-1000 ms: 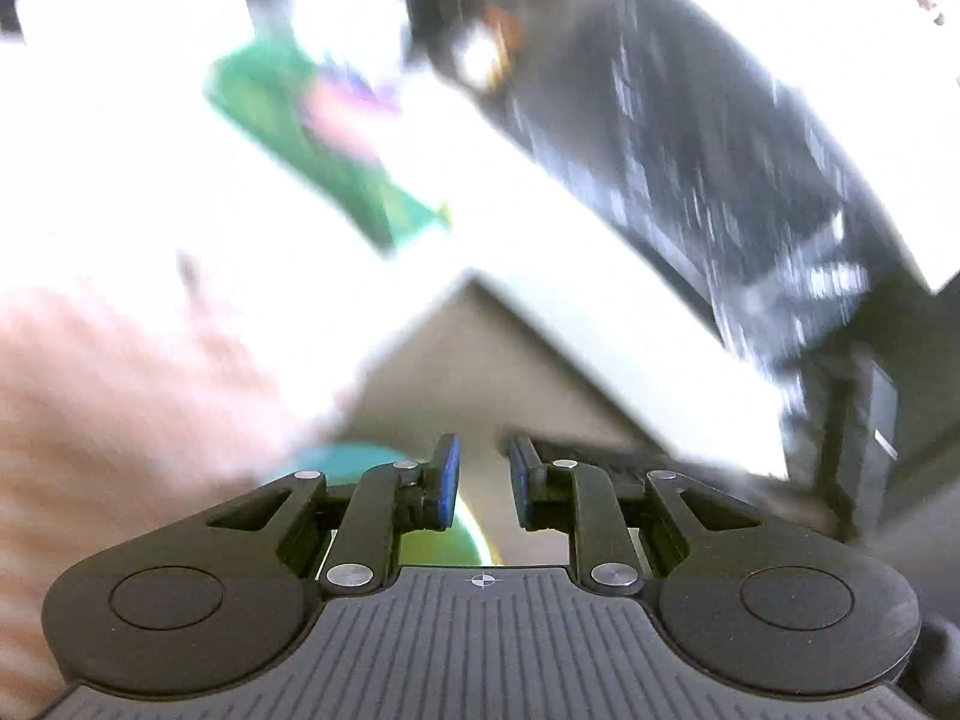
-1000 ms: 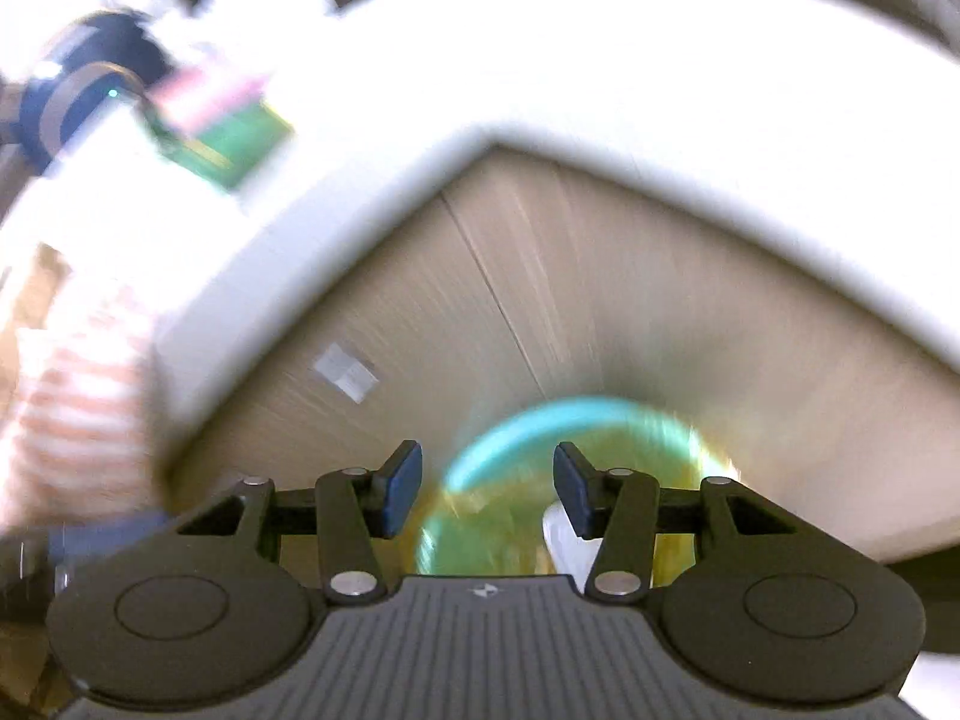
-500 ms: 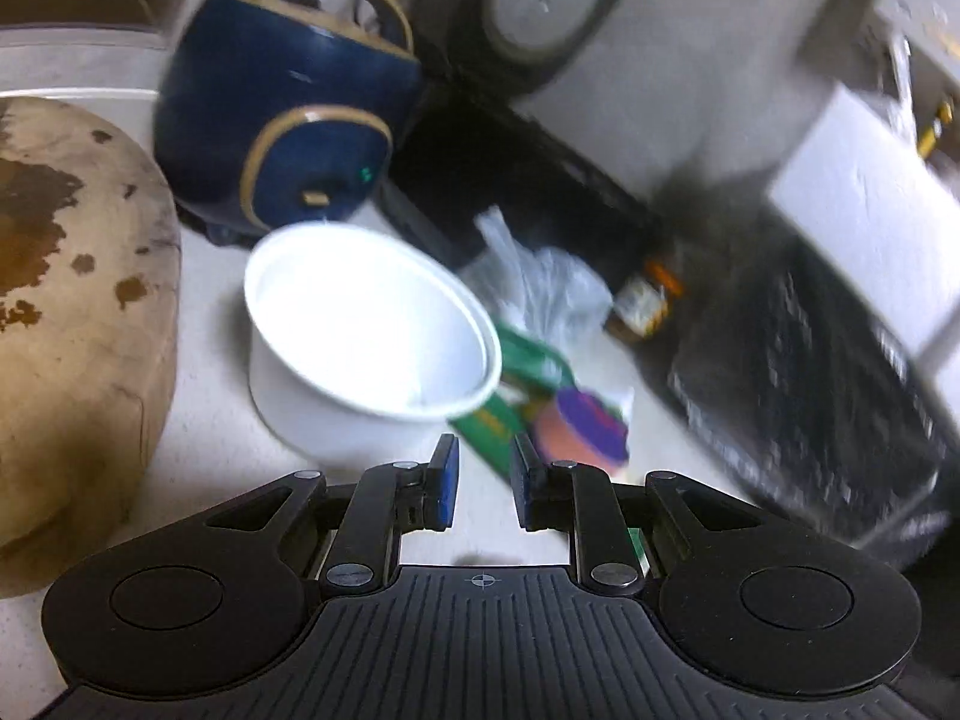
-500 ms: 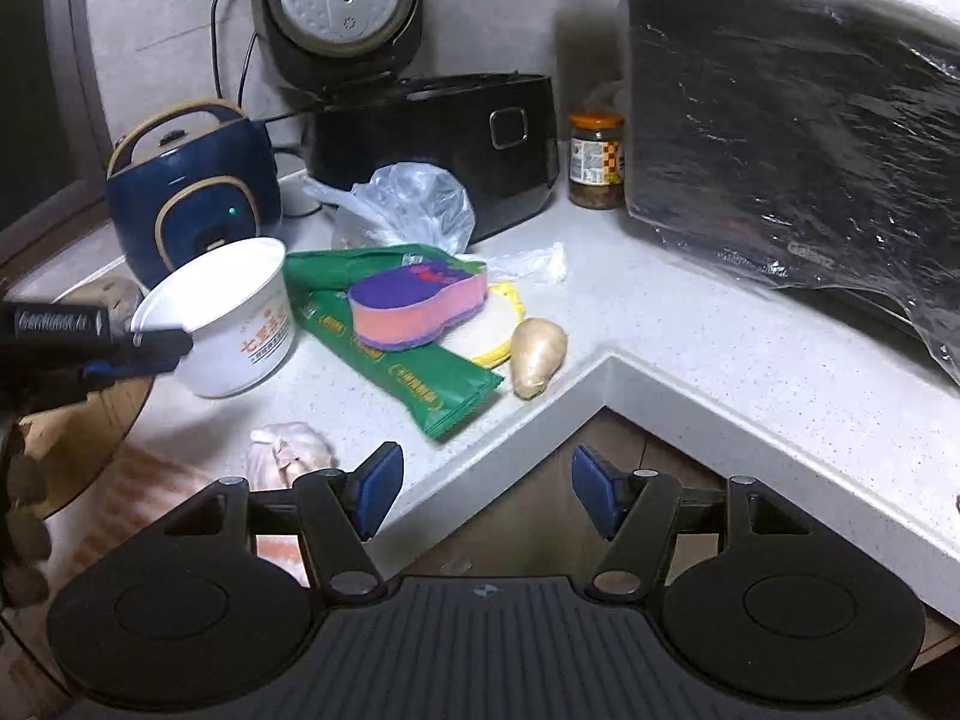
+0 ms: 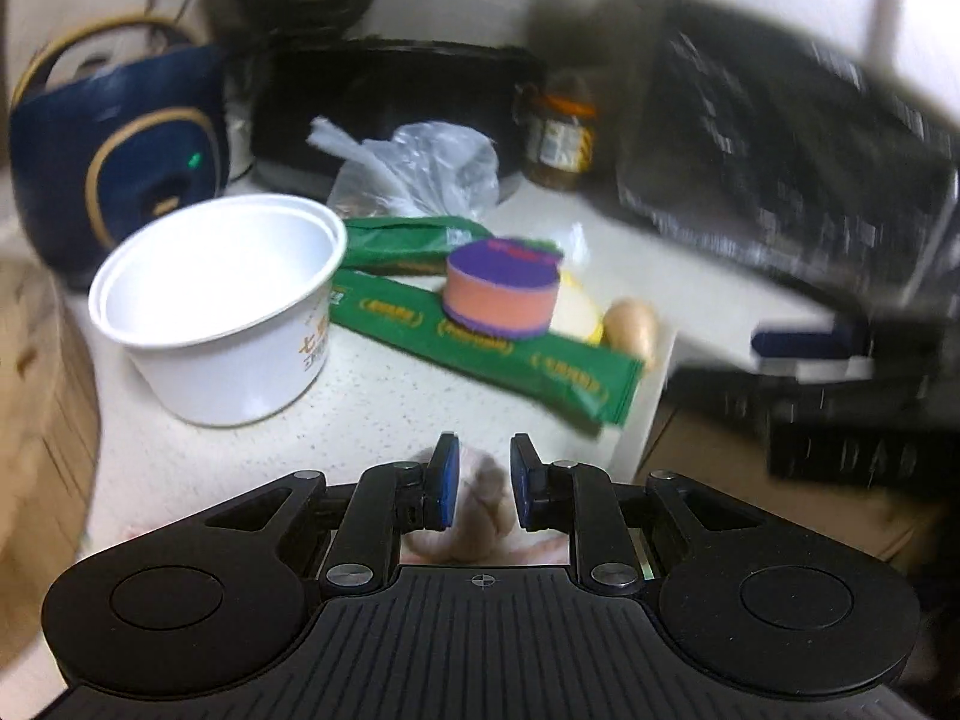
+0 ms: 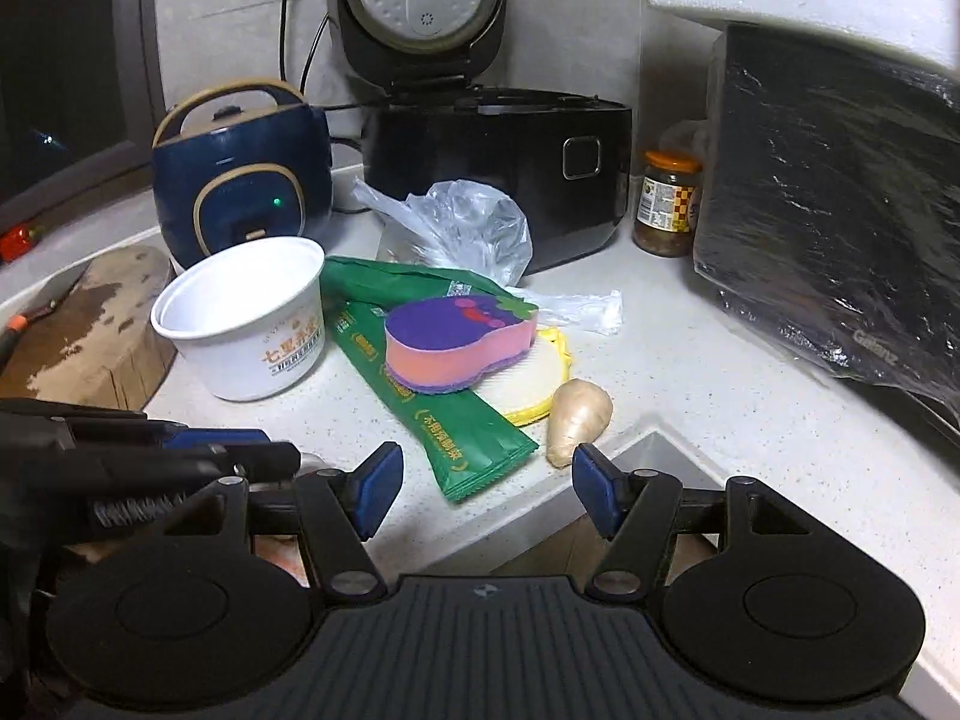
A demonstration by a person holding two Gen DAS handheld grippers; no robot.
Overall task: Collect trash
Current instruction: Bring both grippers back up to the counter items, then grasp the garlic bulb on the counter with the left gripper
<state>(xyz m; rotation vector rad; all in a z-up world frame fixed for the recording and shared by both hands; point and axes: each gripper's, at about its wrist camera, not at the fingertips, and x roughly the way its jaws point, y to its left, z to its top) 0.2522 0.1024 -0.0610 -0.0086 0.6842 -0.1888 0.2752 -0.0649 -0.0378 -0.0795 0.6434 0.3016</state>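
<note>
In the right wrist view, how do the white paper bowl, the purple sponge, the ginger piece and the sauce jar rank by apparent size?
Largest to smallest, as they look:
1. white paper bowl
2. purple sponge
3. sauce jar and ginger piece: these look alike, and the jar stands farther back, so I do not rank them.

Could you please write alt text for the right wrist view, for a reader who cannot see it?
The open right gripper hangs over a speckled white countertop with a white paper bowl, green foil packets, a purple-and-pink sponge lying on them and a ginger root. Behind stand a navy rice cooker and an open black cooker.
</note>
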